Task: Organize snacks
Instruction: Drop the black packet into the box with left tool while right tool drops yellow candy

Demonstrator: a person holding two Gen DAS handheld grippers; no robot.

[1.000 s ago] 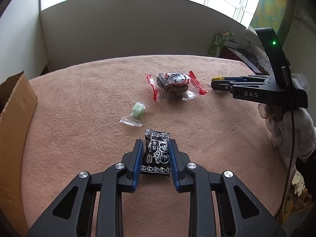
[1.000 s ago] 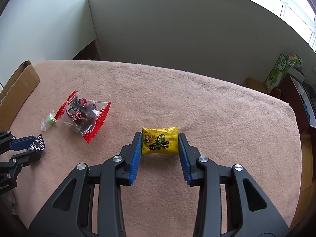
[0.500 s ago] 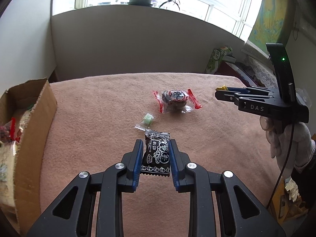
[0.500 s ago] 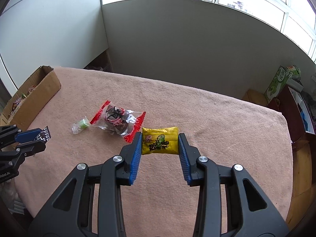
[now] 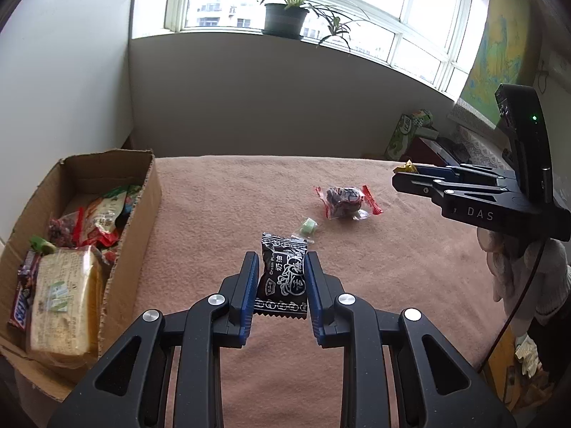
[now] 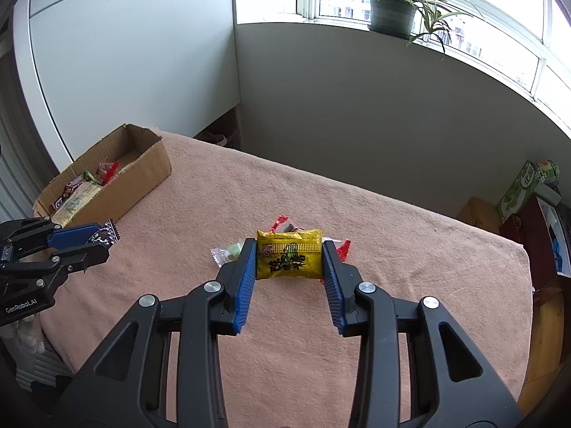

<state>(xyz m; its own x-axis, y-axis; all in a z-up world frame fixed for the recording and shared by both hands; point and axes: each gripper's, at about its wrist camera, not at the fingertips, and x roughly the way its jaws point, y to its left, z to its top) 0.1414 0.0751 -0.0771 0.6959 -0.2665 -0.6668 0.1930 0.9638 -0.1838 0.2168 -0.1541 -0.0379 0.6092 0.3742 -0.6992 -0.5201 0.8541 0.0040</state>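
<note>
Both packets were pinched tight, black one by the left hand-held gripper, yellow one by the right hand-held gripper, but slick wrappers could've slipped out before the cardboard box at the tabletop's left edge was reached.

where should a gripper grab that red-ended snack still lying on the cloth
Judging by its pose, grip the red-ended snack across the bulging dark middle, from above. The red twisted ends are thin and flat on the cloth, and the small green candy lies close on its left.

Box at table left edge; two snacks mid-table.
</note>
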